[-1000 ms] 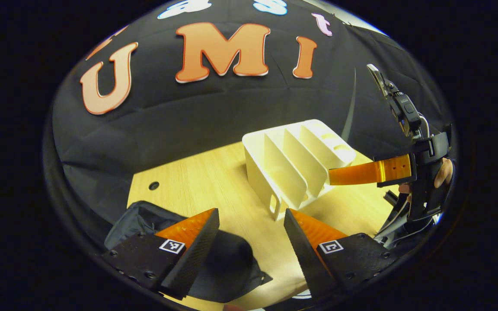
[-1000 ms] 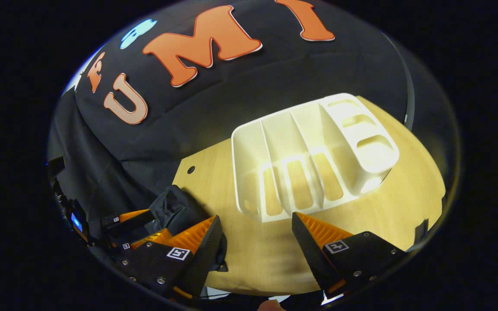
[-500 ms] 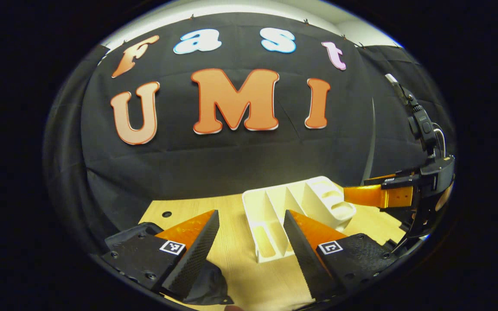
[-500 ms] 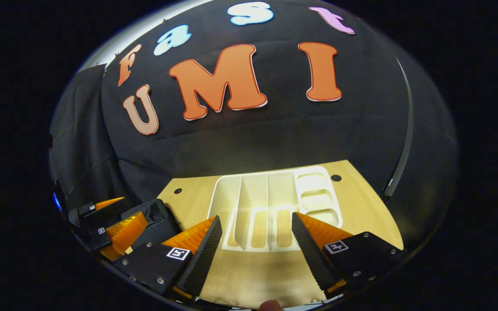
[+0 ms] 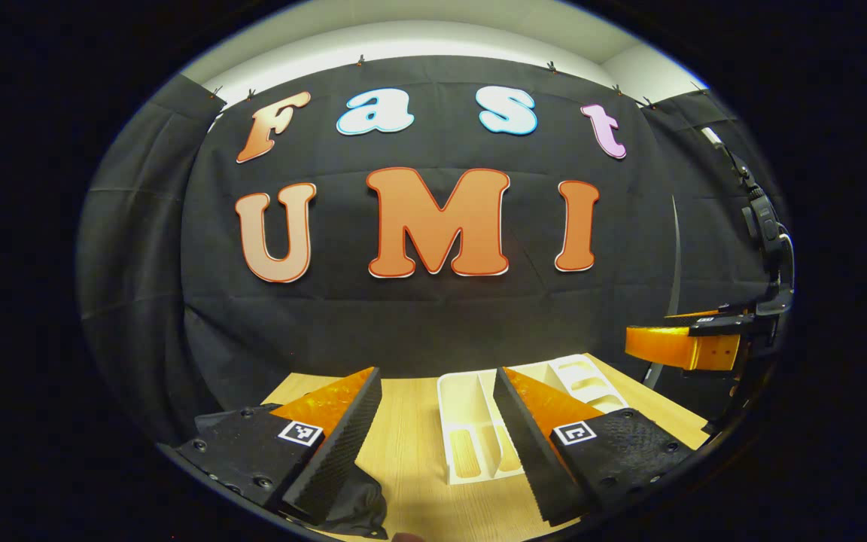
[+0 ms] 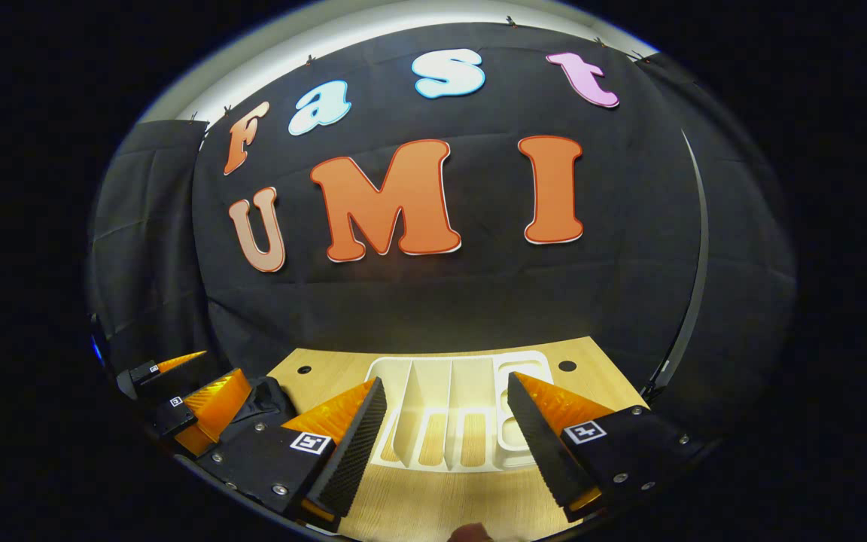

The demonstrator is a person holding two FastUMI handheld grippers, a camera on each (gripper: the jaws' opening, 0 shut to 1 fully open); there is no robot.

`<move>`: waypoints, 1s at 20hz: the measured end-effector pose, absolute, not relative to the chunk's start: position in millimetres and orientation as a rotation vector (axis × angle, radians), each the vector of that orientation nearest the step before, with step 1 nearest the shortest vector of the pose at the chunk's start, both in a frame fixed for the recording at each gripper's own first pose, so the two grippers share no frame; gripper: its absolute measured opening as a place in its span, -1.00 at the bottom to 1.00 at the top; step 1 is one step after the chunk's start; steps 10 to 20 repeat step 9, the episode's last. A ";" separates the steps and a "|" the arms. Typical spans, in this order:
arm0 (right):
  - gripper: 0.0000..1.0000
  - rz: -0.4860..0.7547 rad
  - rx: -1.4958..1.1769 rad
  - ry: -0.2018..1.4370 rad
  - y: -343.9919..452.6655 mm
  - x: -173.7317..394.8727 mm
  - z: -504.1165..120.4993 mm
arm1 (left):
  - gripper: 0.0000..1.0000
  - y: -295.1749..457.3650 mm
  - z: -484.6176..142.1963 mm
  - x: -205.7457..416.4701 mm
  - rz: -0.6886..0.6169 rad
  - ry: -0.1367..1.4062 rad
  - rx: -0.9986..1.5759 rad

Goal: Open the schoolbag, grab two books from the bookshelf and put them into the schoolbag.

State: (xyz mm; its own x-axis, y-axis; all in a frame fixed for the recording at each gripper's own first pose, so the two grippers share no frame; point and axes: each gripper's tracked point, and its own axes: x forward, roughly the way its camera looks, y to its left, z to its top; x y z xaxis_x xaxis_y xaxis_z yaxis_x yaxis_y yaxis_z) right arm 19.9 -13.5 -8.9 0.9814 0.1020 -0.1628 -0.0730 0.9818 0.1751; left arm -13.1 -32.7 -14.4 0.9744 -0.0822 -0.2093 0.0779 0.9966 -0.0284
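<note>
Left gripper and right gripper are both hanging spread and empty above the white bookshelf on the table

Black cloth wall behind light wooden table; pale ceiling above.

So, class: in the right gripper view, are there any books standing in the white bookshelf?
No: the white bookshelf shows bare slots between its dividers on the wooden table.

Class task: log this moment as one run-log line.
left gripper: open, empty | right gripper: open, empty | bookshelf: no books | schoolbag: on table
</note>
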 end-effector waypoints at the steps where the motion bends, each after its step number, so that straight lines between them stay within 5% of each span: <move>1: 0.92 0.073 0.165 0.147 -16.1 17.0 -1.9 | 0.99 -31.2 -12.7 -12.3 -0.083 0.197 -0.023; 20: 0.92 -0.030 0.167 0.134 -21.1 14.8 -20.9 | 0.87 -35.3 -0.7 9.1 -0.106 0.111 -0.026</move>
